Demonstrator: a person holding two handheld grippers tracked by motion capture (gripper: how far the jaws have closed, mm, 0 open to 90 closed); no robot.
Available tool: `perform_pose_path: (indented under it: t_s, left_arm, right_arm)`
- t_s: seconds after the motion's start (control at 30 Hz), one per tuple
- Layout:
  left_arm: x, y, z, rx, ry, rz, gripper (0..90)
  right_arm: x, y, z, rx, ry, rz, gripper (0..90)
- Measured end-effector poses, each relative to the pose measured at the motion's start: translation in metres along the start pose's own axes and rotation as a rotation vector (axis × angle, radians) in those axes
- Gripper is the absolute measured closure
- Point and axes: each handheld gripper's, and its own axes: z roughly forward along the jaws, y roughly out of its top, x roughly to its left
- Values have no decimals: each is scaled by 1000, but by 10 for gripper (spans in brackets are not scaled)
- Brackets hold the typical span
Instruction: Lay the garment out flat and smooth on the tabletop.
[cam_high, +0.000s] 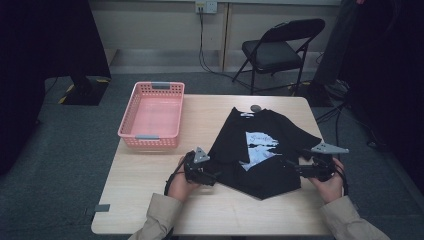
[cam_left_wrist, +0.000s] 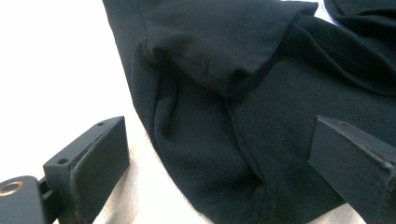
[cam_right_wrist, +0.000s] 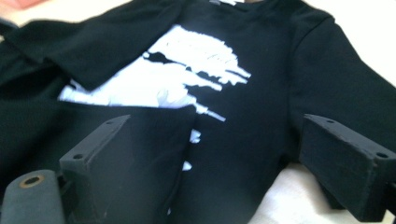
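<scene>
Black T-shirt (cam_high: 260, 150) flat on table (cam_high: 150, 190), between both grippers.
Collar points away from the person, hem nearest; left gripper (cam_high: 212, 176) and right gripper (cam_high: 290, 164) both spread wide, clasping nothing, at its edges.

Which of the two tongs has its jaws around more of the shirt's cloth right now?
The left tongs: its open jaws straddle the black t-shirt's bunched edge. The right tongs, also open, sits at the shirt's other side with bare table between the jaws too.

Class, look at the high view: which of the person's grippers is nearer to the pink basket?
Left. The left gripper sits just below the pink basket, at the T-shirt's left edge; the right gripper is beyond the shirt, farther away.
</scene>
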Motion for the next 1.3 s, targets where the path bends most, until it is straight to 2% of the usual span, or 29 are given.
perform_pose_path:
  t_s: [0.3,0.6,0.9,1.23,1.3]
  left_arm:
    - [0,0,0,1,3,-2,47]
    - [0,0,0,1,4,-2,46]
    - [0,0,0,1,8,-2,45]
    - [-2,0,-1,0,22,4,45]
    - [-2,0,-1,2,17,-13,52]
  right_arm:
    - [11,-20,12,96,26,-44,86]
    - [21,-29,20,146,36,-70,78]
    - [20,-30,22,160,59,-71,68]
    - [21,-30,22,165,55,-77,64]
    - [21,-30,22,165,55,-77,64]
